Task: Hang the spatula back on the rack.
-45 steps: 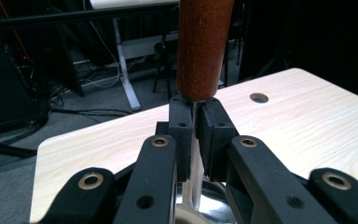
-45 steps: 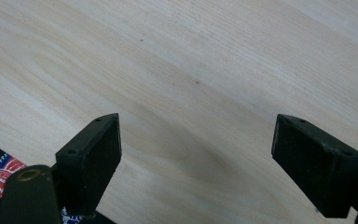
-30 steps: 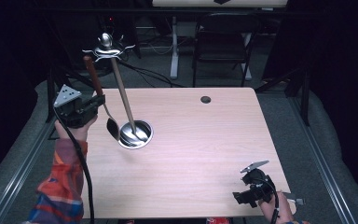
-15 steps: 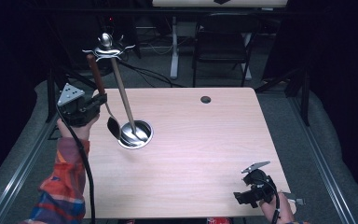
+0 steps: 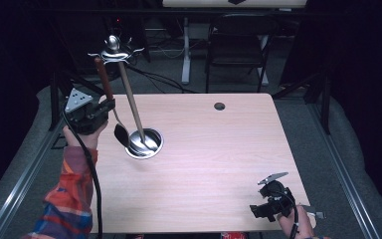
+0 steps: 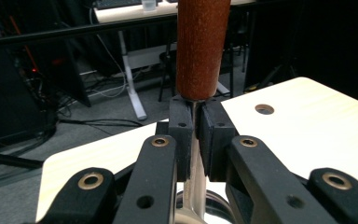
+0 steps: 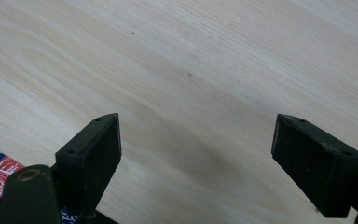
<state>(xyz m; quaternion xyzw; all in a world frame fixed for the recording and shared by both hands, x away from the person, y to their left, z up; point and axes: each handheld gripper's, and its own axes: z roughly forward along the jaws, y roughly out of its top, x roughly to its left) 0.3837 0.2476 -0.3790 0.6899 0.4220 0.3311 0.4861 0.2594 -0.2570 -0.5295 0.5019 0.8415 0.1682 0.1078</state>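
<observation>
A metal utensil stand rests on the table: a round base (image 5: 143, 144), a slanted pole (image 5: 131, 104) and a hook crown (image 5: 113, 50) at the top. My left gripper (image 5: 104, 107) is shut on a spoon, held left of the pole. The spoon's brown wooden handle (image 5: 103, 77) points up, and its dark bowl (image 5: 121, 134) hangs beside the base's rim. In the left gripper view the pads (image 6: 182, 135) pinch the spoon's metal shaft (image 6: 195, 182) just under the handle (image 6: 200, 46). My right gripper (image 5: 264, 195) rests open near the table's front right corner, nothing between its fingers (image 7: 93, 149).
The light wooden table (image 5: 219, 164) has a round cable hole (image 5: 219, 106) near its far edge. A dark chair (image 5: 236, 47) and desk legs stand behind the table. A cable (image 5: 92, 174) trails from the left gripper along the sleeve.
The left gripper has shifted slightly up and to the right with the spoon. The right gripper has stayed in place.
</observation>
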